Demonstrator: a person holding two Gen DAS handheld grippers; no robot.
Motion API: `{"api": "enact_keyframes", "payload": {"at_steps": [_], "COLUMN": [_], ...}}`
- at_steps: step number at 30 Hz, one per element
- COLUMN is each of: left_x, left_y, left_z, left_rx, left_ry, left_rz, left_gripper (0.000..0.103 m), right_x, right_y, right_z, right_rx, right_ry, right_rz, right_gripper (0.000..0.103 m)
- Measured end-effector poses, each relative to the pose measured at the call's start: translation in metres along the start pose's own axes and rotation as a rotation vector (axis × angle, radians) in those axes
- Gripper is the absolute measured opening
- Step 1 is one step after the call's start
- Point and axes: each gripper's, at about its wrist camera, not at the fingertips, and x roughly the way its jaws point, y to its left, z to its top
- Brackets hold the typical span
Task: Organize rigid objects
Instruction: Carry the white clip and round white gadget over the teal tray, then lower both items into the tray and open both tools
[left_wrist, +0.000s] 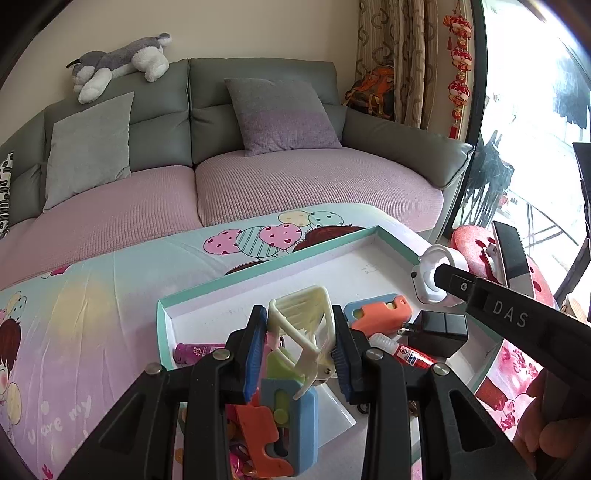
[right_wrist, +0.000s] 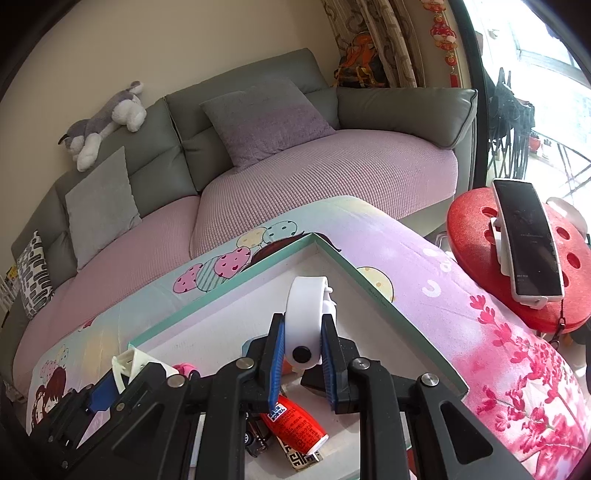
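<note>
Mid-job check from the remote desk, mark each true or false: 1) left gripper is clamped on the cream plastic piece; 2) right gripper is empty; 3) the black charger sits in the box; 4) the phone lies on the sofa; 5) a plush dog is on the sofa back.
1) True: the left gripper is shut on the cream plastic piece.
2) False: the right gripper is shut on the white ring.
3) True: the black charger lies in the box.
4) False: the phone stands in a holder at the red stool.
5) True: the plush dog lies on the sofa back.
</note>
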Motion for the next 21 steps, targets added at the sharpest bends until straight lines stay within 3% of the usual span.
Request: {"api": "enact_keyframes", "payload": {"at_steps": [11, 15, 19, 21], "left_x": [0.0, -0.001, -0.004, -0.006], "left_y": [0.005, 0.009, 0.012, 0.014], "left_z": [-0.002, -0.001, 0.0, 0.001], "left_rx": [-0.016, -0.028, -0.04, -0.045], "left_ry": [0.004, 0.002, -0.004, -0.008], "left_rz": [0.015, 0.016, 0.017, 0.02], "left_gripper": [0.036, 0.048, 0.052, 0.056], "right_x": [0.005, 0.005, 0.003, 0.001], "right_y": [0.005, 0.006, 0.008, 0.01], "right_z": [-0.004, -0.004, -0.003, -0.003], "right_rx": [-0.016, -0.021, -0.041, -0.055], "right_ry": [0.022, 0.022, 0.011, -0.002], "right_rz": [0.005, 0.004, -0.013, -0.026], "right_gripper": [0.022, 0.022, 0.023, 0.034]}}
